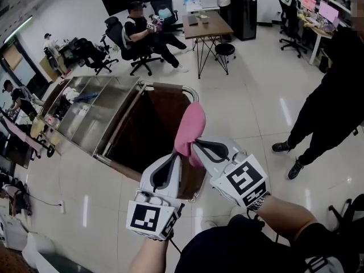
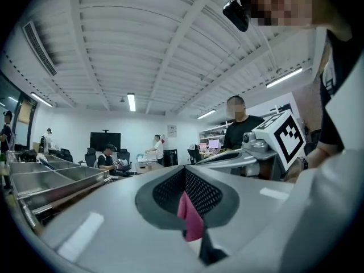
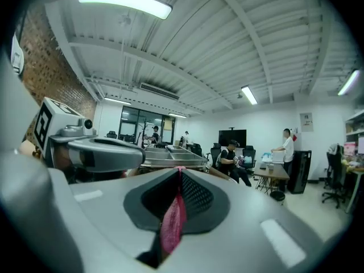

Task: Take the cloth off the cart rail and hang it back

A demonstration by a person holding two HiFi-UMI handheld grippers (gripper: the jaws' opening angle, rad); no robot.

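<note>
Step in hand, as judged: the cloth is carried in both tongs and is to be laid back over the cart rail.

Left gripper (image 1: 177,156): jaws pressed together, a fold of the pink cloth (image 1: 191,128) pinched between the pads. Right gripper (image 1: 195,145): jaws likewise closed on the cloth, a thin pink strip showing down the seam in its own view. The two tips sit just beside each other on the near end of the cloth.

To do it well:
- Keep both pinches firm until the cloth bears on the rail; each grip takes only a narrow edge, so a slip is likely if one side lets go early.
- Draw the tips apart first, so that the cloth spreads instead of hanging bunched.
- Carry the middle of the cloth over the rail (image 1: 170,86), so that about half falls on each side, then release both together.

The cloth: pink, soft, gathered into one long narrow fold. It runs from the tips away over the cart's dark open compartment (image 1: 145,129). Whether its far end touches the rail cannot be told from the head view.

Beyond it: the cart's steel trays (image 1: 94,110). Farther off, a seated person (image 1: 142,33) at the room's far side.
</note>
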